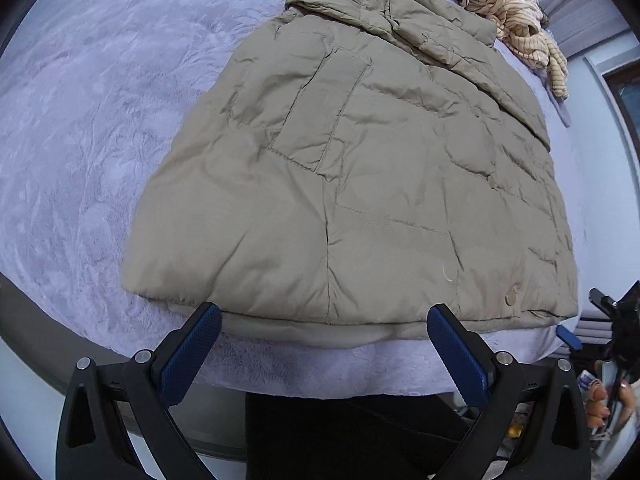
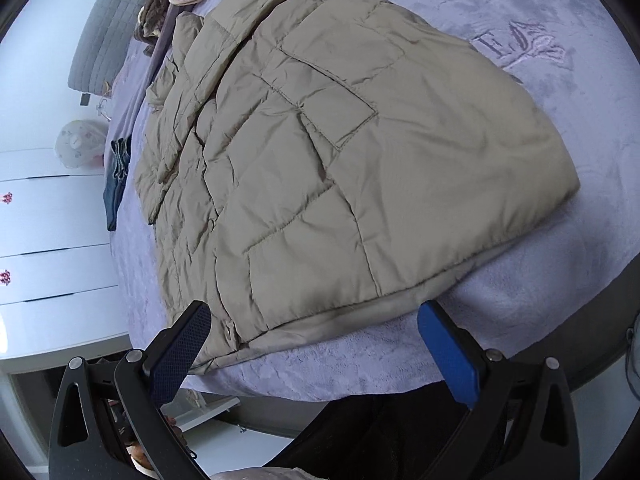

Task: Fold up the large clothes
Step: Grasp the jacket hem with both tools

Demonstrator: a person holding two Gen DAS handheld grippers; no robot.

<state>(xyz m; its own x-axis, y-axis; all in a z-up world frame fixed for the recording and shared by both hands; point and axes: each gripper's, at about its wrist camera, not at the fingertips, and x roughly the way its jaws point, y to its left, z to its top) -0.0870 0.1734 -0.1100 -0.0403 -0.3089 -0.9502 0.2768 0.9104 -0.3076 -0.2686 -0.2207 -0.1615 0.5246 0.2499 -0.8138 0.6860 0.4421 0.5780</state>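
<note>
Jacket (image 1: 360, 160), beige and quilted, is lying flat on a lavender bed (image 1: 80, 140). Left hand-held gripper (image 1: 324, 344) and right hand-held gripper (image 2: 316, 340) are both hovering spread wide at its near hem, holding nothing.

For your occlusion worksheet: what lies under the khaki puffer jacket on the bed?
The puffer jacket rests on a lilac plush blanket, which shows all round it. At the hem, a lower layer of the jacket peeks out. Anything beneath the jacket's middle is covered.
</note>
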